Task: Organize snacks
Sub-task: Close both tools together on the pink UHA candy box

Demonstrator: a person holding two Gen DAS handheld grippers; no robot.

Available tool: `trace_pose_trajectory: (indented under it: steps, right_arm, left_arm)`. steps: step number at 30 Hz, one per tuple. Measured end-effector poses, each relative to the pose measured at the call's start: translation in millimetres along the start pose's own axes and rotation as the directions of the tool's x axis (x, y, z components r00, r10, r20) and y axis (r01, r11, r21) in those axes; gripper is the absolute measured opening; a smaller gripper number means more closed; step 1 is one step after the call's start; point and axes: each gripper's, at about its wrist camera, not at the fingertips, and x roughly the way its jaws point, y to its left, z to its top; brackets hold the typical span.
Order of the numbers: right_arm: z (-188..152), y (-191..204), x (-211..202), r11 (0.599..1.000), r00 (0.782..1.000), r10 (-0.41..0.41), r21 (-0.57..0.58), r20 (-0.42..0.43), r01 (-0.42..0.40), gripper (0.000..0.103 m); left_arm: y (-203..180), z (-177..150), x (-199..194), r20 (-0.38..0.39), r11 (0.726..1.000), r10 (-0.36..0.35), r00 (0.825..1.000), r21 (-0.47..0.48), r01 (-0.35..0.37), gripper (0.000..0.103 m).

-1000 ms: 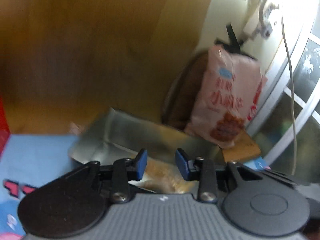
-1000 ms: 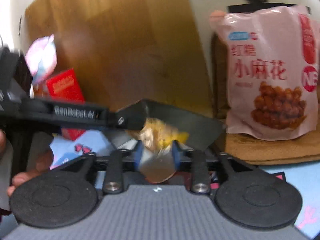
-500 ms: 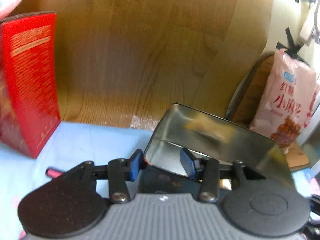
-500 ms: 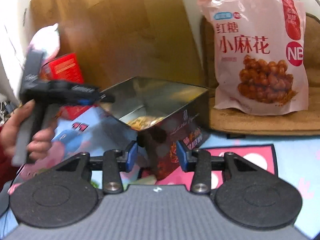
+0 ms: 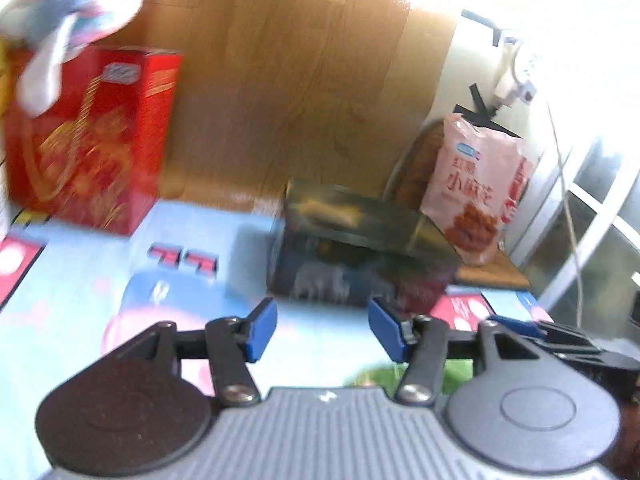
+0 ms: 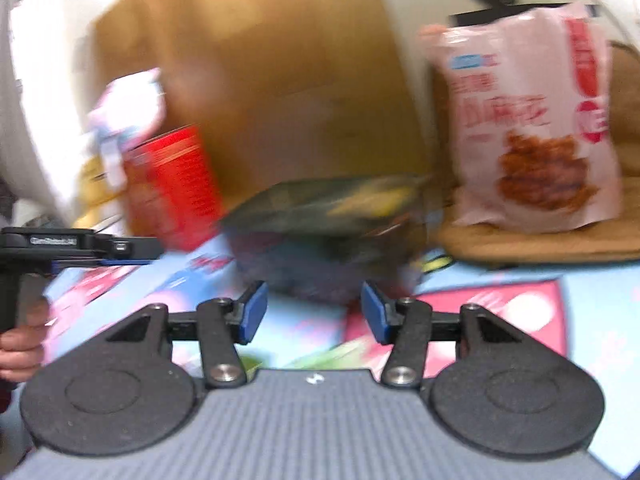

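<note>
Evidently blur hides the tin's (image 6: 320, 216) contents.

Wooden panel (image 5: 288, 80), bright window (image 5: 600, 208)

The open tin (image 5: 352, 256) sits on the mat (image 5: 80, 288) in the middle of the surface. The box (image 5: 88, 140) stands to its left, near the back edge, with a soft bag (image 5: 68, 12) on top. The snack bag (image 5: 476, 192) stands to the tin's right, on a pad (image 6: 540, 240) at the back.
</note>
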Motion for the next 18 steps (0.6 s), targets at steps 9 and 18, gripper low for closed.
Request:
trace_pose_trajectory:
  steps: [9, 18]
  right_arm:
    - [-13.6, 66.1, 68.0, 0.990, 0.965, 0.118, -0.051, -0.234, -0.133, 0.056]
    - [-48.5, 142.8, 29.3, 0.964, 0.969, 0.116, -0.209, -0.218, -0.163, 0.056]
  left_arm:
    - [44.7, -74.7, -53.4, -0.024, 0.946, -0.033, 0.999, -0.323, 0.023, 0.051]
    - [90.9, -102.5, -75.5, -0.033, 0.903, 0.015, 0.999, -0.430, -0.027, 0.038]
